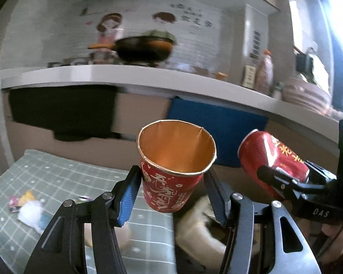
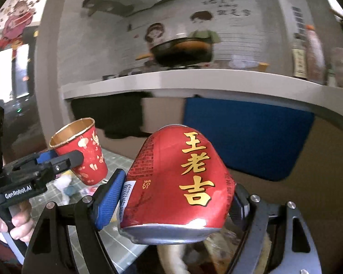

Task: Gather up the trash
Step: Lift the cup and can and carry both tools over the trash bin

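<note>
Trash held off the table, both grippers loaded.
Left gripper (image 1: 172, 187) clamps red paper cup (image 1: 171, 171) upright; right gripper (image 2: 178, 196) squeezes dented red can (image 2: 178, 182), likely en route to a bin; wrappers (image 1: 27, 207) remain on checked table (image 1: 68, 175), counter (image 1: 130, 76) beyond.

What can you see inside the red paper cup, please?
The red paper cup, clamped in the left gripper, shows bare gold lining; its very bottom is hidden behind the rim.

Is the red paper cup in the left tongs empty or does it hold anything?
Empty as far as shown: the paper cup, held about upright, shows only bare gold lining through its open mouth, though its very bottom is hidden.
</note>
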### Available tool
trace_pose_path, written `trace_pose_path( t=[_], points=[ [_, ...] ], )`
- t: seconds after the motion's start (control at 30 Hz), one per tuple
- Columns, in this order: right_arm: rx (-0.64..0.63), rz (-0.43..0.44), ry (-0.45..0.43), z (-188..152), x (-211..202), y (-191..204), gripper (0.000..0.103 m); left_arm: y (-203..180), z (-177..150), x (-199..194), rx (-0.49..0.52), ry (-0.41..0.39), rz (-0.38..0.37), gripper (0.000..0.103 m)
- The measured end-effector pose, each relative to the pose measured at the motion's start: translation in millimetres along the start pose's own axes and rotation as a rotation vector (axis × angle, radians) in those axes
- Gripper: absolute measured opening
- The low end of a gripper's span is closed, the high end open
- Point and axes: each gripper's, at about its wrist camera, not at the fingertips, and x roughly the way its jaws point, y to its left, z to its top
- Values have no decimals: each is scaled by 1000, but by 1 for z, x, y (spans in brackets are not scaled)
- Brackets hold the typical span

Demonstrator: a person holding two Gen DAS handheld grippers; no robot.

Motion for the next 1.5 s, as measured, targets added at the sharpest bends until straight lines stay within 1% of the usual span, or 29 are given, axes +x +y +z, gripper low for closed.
trace_pose_path(
  t=[0.17, 0.27, 0.47, 0.6, 0.87, 1.03, 1.23, 1.33, 1.5],
  points=[
    [44, -62, -9, -11, -17, -31, 78, -32, -11, 15, 34, 34, -49, 57],
    [47, -99, -13, -18, -21, -41, 78, -45, -19, 24, 47, 53, -75, 57],
    [81, -133, 4, -34, -24, -60, 78, -56, -35, 46, 34, 110, -122, 57],
    [101, -156, 26, -44, -19, -69, 78, -59, -48, 63, 34, 158, -142, 57],
    [124, -171, 99, -67, 5, -80, 78, -64, -70, 95, 34, 241, -154, 57],
    [139, -189, 137, -79, 17, -90, 78, -61, -77, 112, 18, 279, -157, 57],
    [182, -186, 177, -95, 30, -103, 78, -56, -85, 132, 7, 323, -170, 57],
    [203, -182, 192, -101, 35, -109, 78, -54, -89, 141, -2, 344, -185, 57],
    [220, -178, 207, -107, 40, -113, 78, -50, -92, 153, -28, 370, -242, 59]
  ],
)
